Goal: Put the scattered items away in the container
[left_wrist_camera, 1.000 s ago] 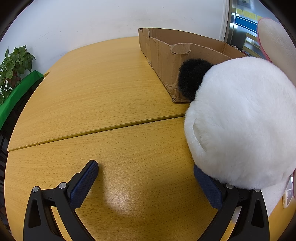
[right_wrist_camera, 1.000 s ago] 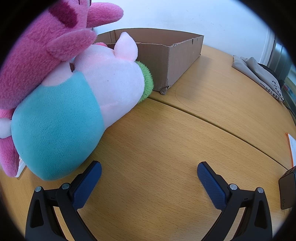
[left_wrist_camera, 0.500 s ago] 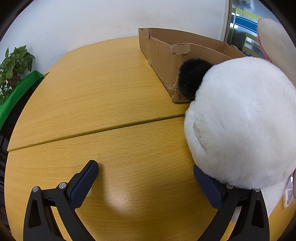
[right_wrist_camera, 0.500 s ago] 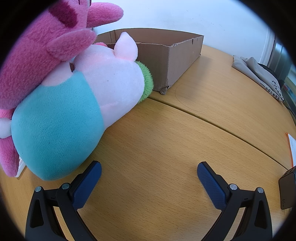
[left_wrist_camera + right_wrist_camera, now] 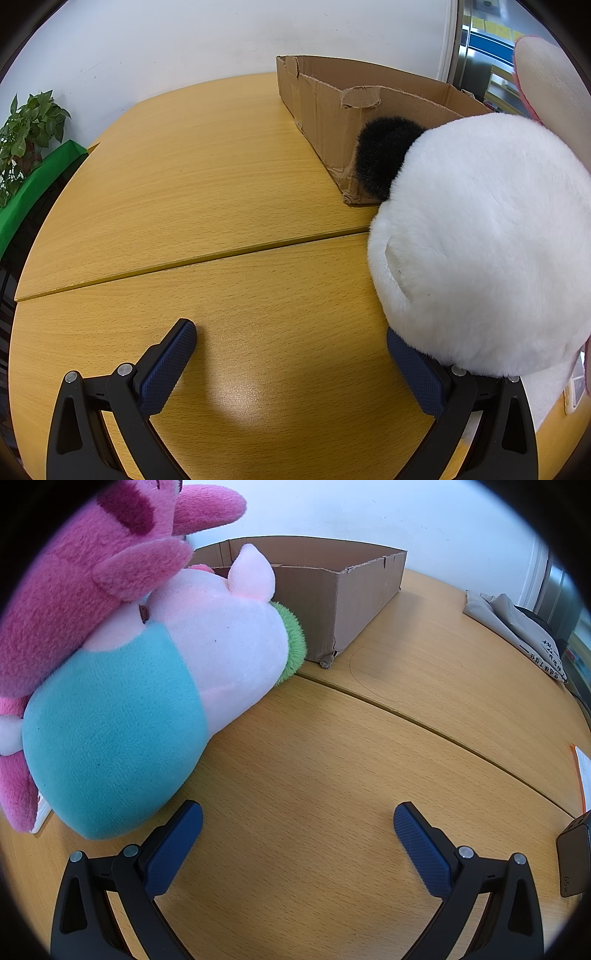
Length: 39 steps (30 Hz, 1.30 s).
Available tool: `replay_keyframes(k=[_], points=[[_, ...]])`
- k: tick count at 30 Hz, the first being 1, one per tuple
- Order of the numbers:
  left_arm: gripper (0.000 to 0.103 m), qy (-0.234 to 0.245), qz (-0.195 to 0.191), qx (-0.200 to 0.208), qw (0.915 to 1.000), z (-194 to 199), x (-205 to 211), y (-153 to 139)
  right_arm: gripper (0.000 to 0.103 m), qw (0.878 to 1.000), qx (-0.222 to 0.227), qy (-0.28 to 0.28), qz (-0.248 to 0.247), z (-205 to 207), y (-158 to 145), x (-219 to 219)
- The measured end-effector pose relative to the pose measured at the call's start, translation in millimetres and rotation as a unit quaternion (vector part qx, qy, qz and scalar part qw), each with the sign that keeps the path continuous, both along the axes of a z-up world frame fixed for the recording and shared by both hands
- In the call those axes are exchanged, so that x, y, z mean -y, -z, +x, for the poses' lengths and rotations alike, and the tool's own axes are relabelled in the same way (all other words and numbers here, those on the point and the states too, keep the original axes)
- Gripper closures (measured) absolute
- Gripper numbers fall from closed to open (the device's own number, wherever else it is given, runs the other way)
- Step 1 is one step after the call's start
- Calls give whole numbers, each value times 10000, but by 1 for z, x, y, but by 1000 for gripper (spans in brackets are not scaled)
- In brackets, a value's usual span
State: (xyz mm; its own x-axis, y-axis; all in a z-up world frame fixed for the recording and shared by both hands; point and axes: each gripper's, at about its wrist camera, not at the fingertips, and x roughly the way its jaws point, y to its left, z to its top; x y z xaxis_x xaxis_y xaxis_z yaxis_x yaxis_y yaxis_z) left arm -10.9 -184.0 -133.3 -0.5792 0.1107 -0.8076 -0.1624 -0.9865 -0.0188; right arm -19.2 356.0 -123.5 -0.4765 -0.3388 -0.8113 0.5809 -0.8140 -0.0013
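Note:
A big white plush toy (image 5: 480, 243) with a black ear (image 5: 384, 155) fills the right of the left wrist view, in front of an open cardboard box (image 5: 332, 107). My left gripper (image 5: 291, 339) is open; its right finger is partly hidden under the white plush, and nothing sits between the fingers. In the right wrist view a pale pink and teal plush (image 5: 147, 709) lies on its side at the left, with a darker pink plush (image 5: 81, 576) on top and a green fuzzy piece (image 5: 293, 646) behind. The same box (image 5: 351, 590) stands beyond. My right gripper (image 5: 297, 821) is open over bare table.
The wooden table (image 5: 192, 177) has a seam across it. A potted plant (image 5: 26, 129) and green cloth are at the far left edge. A grey folded bag (image 5: 517, 627), a paper sheet (image 5: 581, 771) and a black device (image 5: 574, 853) lie at the right.

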Motion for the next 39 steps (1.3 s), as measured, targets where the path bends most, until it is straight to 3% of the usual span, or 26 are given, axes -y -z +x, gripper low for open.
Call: replay_keyframes(k=[39], points=[[0, -7, -12, -10, 10000, 2, -4, 2, 0, 9998, -12, 209, 17, -6, 0, 8]])
